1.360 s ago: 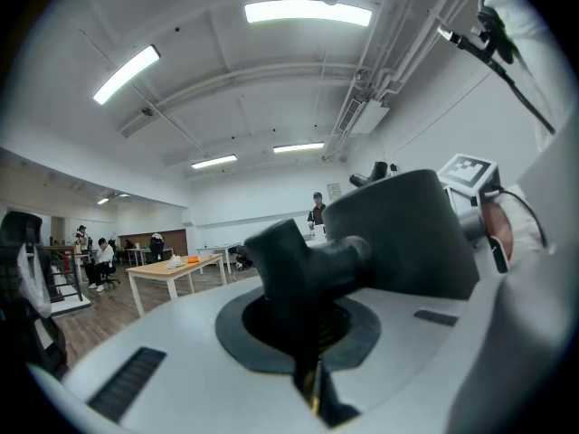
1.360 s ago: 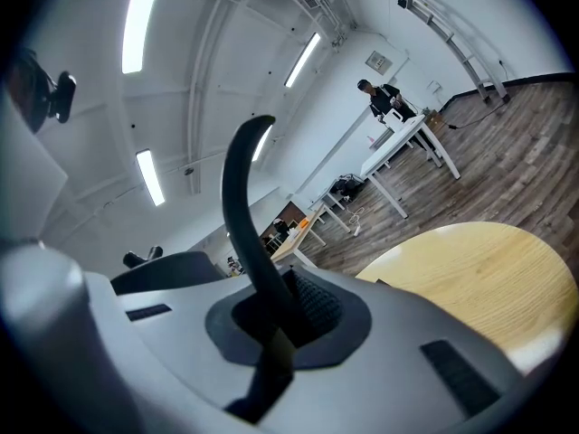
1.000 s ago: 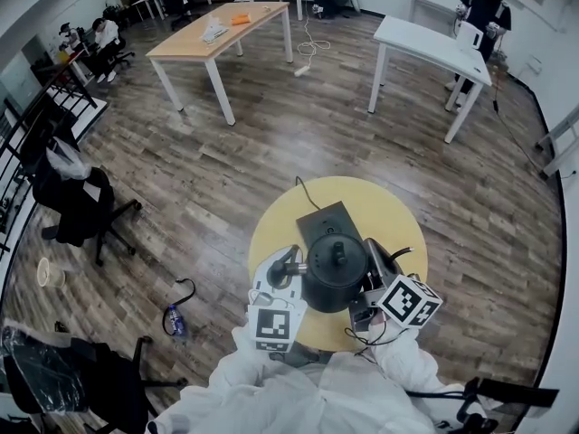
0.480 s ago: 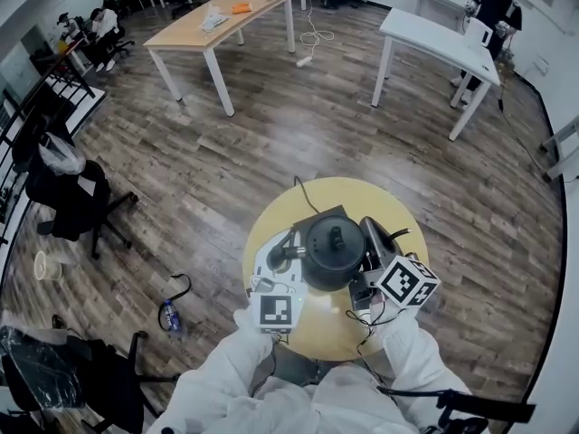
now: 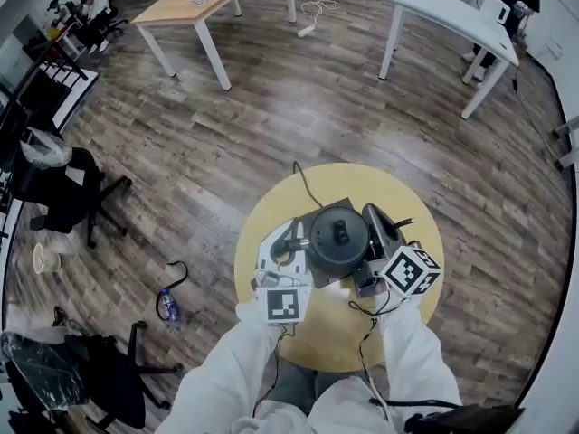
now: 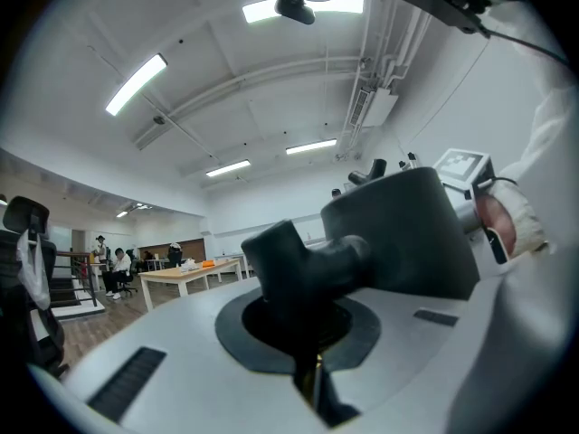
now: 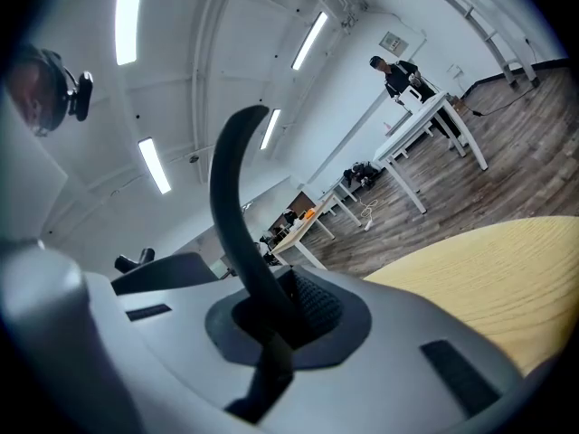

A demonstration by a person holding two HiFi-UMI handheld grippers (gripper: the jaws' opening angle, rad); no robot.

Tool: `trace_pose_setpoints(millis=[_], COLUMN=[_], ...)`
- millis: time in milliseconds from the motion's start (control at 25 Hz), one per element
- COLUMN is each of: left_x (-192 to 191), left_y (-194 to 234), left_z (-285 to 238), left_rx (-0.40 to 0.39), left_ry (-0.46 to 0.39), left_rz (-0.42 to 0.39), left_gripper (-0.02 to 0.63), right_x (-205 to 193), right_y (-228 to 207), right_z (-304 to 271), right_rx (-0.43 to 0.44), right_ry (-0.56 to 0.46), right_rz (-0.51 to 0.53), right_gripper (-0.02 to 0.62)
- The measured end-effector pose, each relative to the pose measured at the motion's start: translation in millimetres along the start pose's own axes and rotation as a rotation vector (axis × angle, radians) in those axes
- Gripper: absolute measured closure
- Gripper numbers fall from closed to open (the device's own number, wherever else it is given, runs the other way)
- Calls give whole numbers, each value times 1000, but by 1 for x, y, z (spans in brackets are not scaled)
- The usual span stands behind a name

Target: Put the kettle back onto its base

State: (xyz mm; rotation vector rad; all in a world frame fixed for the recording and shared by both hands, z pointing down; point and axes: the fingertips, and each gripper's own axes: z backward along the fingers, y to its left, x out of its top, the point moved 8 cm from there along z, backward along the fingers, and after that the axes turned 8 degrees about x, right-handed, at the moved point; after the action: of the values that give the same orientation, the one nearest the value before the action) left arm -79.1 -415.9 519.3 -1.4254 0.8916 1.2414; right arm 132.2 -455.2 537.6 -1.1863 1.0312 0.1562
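The left gripper [image 6: 312, 360] is pressed together on the stubby spout [image 6: 308, 260] of the black kettle [image 5: 337, 242], and on the other side the right gripper [image 7: 271, 333] is pinched on the kettle's thin curved handle [image 7: 237, 233], so the kettle is carried between the two. In the head view it sits squarely over the flat black square base [image 5: 318, 217], whose far corner shows past the lid, with the cord [image 5: 300, 181] running off the table's far edge. I cannot tell whether the kettle's bottom is seated on the base or hangs just above it. By my reading the carry is nearly done, and what remains is to settle the kettle fully and let go with both grippers. The surface is a small round yellow table [image 5: 398, 188] on a dark wood-plank floor [image 5: 226, 143]. At the far left stands an office chair [image 5: 68, 197] draped in dark cloth, with a paper cup [image 5: 41, 259] and a bottle [image 5: 169, 311] on the floor nearby. A wooden table [image 5: 176, 12] stands at upper left and a white table [image 5: 452, 12] at upper right.
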Motion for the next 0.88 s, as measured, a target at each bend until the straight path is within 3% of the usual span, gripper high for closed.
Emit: trace_pose_setpoints(millis=[400, 880], left_x=[-48, -68], left_y=[-9, -13], left_z=[-18, -29], left_rx=[-3, 20], left_ry=[17, 21], left_rz=[-3, -39], left_gripper=[606, 606], right_x=[-26, -34], right_y=[-45, -67], right_z=[-15, -27], right_rx=[2, 26], right_ry=[20, 27], right_rz=[-1, 13], right_gripper=[583, 583])
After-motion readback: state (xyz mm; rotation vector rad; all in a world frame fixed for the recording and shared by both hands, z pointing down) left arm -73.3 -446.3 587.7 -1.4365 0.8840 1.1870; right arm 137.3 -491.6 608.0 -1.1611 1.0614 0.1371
